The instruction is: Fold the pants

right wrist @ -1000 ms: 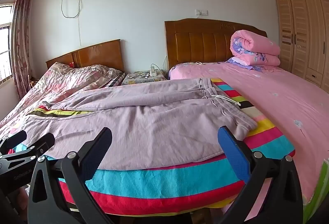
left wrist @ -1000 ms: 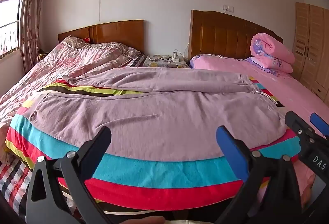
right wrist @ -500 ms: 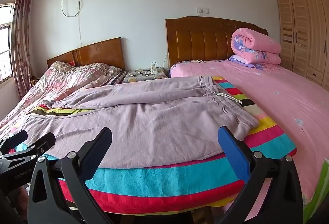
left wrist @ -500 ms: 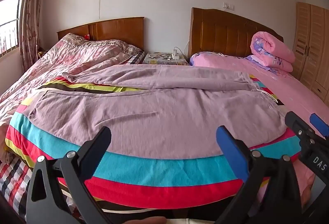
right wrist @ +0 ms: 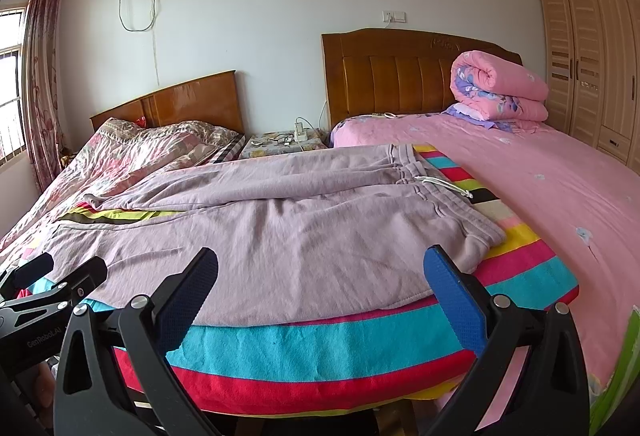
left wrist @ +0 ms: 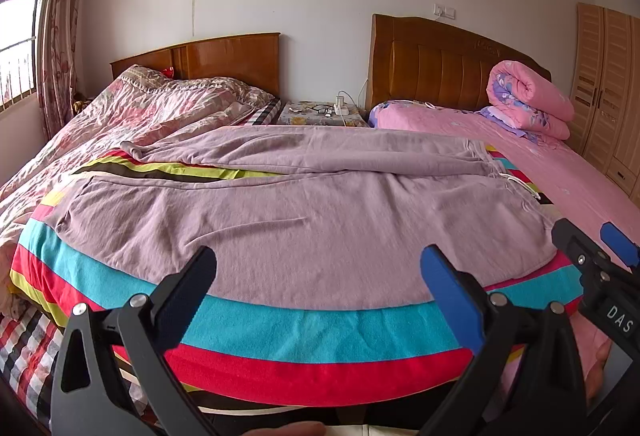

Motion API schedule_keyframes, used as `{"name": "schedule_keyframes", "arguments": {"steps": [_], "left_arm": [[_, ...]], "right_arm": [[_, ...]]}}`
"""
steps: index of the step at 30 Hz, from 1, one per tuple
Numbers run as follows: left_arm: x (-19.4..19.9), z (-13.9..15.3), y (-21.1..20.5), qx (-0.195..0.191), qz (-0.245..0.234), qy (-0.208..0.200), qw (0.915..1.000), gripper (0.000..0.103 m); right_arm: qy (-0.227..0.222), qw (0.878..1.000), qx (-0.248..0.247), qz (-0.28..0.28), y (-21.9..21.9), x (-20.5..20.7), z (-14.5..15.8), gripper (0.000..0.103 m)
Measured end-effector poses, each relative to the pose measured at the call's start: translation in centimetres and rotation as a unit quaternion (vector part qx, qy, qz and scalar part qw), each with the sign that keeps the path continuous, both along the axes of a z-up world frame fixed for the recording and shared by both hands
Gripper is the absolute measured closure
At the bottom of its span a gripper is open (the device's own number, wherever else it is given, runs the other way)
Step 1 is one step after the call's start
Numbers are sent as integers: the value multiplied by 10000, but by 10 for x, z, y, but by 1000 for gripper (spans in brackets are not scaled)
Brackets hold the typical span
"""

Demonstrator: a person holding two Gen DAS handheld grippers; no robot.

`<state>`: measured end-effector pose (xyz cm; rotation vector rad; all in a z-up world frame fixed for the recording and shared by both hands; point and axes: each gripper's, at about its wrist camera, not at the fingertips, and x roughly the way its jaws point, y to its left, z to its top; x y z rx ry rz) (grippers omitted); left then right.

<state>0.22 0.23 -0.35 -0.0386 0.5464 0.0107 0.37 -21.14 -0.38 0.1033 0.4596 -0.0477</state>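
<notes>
Right now the mauve cotton sweatpants (left wrist: 304, 220) lie flat on the striped blanket (left wrist: 320, 332) just ahead, long axis left to right, waistband nearer my right gripper (right wrist: 320, 288), cuffs nearer my left gripper (left wrist: 320, 284), both spread wide and empty.

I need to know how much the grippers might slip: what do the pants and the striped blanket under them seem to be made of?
The mauve sweatpants look like soft matte cotton-type fleece knit: ribbed drawstring waistband, limp creases. The striped blanket looks like napped terry or fleece: fuzzy, dull surface. Neither looks slick, though the exact fibre cannot be told.
</notes>
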Motion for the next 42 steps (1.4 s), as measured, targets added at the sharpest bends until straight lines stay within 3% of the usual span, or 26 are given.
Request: {"name": "schedule_keyframes", "arguments": {"steps": [42], "left_arm": [[-1,-10,3,52,15,81,10000,1]], "right_arm": [[240,9997,6,30,-1,7,-13,4]]}}
